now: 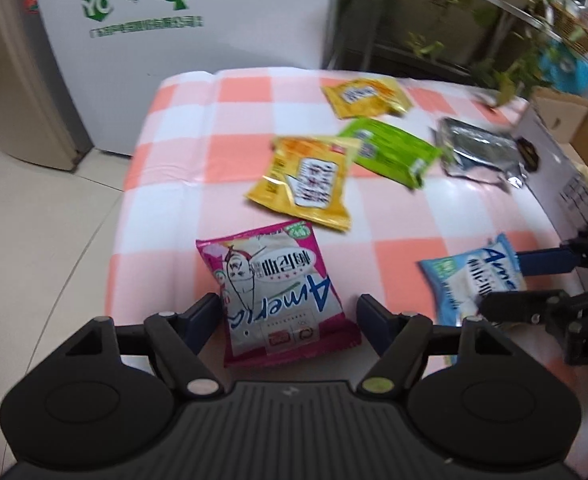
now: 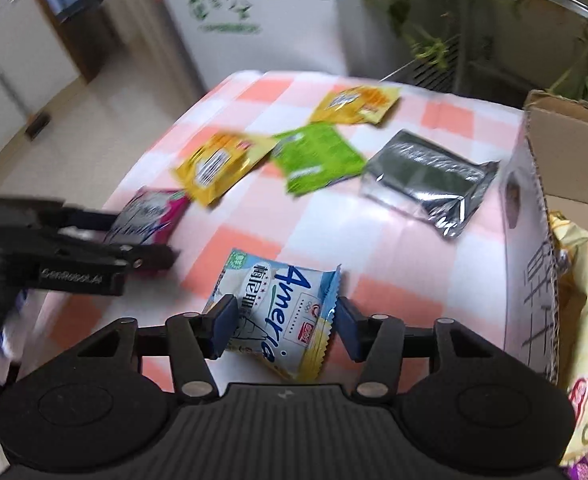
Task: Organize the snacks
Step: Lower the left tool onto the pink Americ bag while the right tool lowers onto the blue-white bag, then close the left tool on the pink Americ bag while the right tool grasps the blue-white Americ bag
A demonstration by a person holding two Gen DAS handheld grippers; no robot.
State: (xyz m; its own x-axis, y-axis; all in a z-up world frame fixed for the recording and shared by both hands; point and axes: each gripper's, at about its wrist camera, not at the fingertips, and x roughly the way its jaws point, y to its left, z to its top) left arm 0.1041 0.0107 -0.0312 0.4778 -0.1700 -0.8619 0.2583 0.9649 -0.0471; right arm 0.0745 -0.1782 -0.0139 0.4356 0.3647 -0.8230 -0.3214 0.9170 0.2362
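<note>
Both grippers are at the pick-up step. The left gripper [image 1: 288,314] brackets the pink foil snack packet [image 1: 278,292]; its left pad touches, the right stands clear, so its jaws are still apart. The right gripper [image 2: 284,326] pinches the blue-and-white snack packet [image 2: 278,312], just beside the open cardboard box [image 2: 533,240]. Next, I judge: lift into that box.

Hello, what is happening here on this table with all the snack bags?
A person is sorting snack packets on a checked tablecloth with a hand-held gripper in each hand. The left hand-held gripper straddles a pink packet; the right hand-held gripper straddles a blue packet. Whether either is firmly gripped is unclear. Two yellow packets, a green packet and a silver packet lie loose. A cardboard box on the right holds a croissant bag.
</note>
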